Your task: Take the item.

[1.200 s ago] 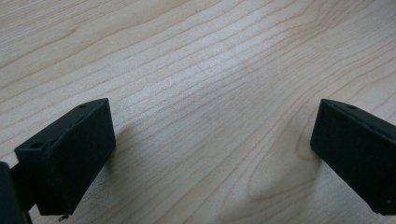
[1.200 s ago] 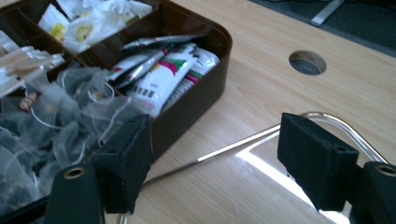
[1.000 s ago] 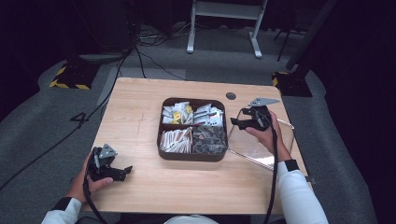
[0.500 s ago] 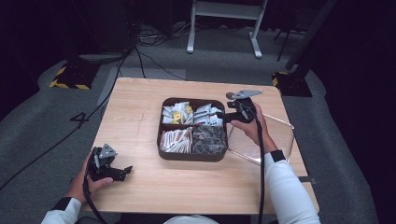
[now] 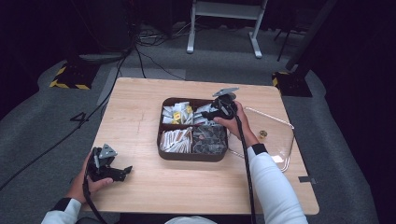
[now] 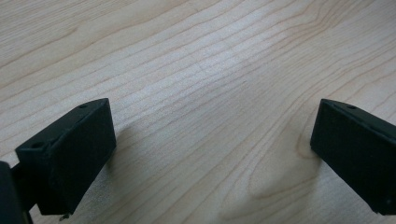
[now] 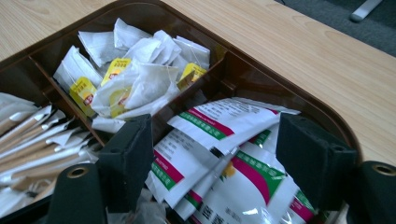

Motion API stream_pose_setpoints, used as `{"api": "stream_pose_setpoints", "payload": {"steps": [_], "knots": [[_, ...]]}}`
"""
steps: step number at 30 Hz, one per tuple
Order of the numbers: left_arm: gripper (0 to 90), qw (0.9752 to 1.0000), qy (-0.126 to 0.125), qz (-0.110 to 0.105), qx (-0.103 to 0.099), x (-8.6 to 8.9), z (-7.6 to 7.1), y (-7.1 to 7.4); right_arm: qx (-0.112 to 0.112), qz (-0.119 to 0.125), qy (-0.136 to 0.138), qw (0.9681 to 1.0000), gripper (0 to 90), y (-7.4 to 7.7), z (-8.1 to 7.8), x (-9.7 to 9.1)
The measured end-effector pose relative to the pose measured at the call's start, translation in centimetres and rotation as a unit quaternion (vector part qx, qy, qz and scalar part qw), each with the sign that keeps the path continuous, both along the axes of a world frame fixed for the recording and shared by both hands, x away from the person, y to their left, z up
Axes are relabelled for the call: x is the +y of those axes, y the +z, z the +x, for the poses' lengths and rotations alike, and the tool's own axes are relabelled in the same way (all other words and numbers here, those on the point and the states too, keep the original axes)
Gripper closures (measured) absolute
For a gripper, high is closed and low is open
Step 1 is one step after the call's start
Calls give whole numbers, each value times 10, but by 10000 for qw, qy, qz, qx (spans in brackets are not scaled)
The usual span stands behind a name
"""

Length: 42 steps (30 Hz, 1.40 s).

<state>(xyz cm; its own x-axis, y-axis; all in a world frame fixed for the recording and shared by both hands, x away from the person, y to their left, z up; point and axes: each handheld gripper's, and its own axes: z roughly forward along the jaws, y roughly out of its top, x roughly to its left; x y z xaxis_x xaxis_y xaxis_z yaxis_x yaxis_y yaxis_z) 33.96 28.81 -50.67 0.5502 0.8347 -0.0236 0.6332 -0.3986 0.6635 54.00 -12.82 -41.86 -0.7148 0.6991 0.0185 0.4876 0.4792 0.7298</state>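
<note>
From the high view, I see my right hand-held gripper (image 5: 208, 113) poised over the far right compartment of the dark brown tray (image 5: 193, 157), its jaws pointing left across the sachets. The tray sits mid-bench, and a clear lid (image 5: 280, 140) lies just behind my right hand, on the bench (image 5: 140, 107). My left hand-held gripper (image 5: 122, 171) rests low on the bench near its front left corner, well apart from the tray, with nothing beside its jaws.

In the left gripper view, I look along my left hand-held gripper (image 6: 212, 154) at bare wood grain. Its jaws stand wide, and only the bench surface lies between them.

In the right gripper view, my right hand-held gripper (image 7: 212, 154) has its jaws spread wide and holds nothing. Directly between and just below them lie the white sachets with red and green bands (image 7: 219, 140), stacked loosely in the near compartment. Beyond the left jaw, across a divider, sits a heap of white tea bags with yellow tags (image 7: 135, 77). Left of that jaw, in another compartment, I see long paper sticks (image 7: 37, 140).
</note>
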Motion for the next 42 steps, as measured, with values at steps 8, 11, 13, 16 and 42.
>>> {"api": "stream_pose_setpoints", "payload": {"steps": [8,11,13,16,42], "knots": [[4,10000,0,0,0,0,0,0,113,-130,-277,9995,282,-9,12,10],[4,10000,-3,1,0,0,0,0,256,-157,-382,9988,275,-14,19,14],[4,10000,-3,2,-1,0,0,0,348,-197,-416,9983,271,-17,21,16],[4,10000,0,-1,0,0,0,0,457,-229,-405,9979,262,-22,24,19],[4,10000,-4,5,-5,0,0,0,530,137,-944,9940,404,-25,41,20]]}}
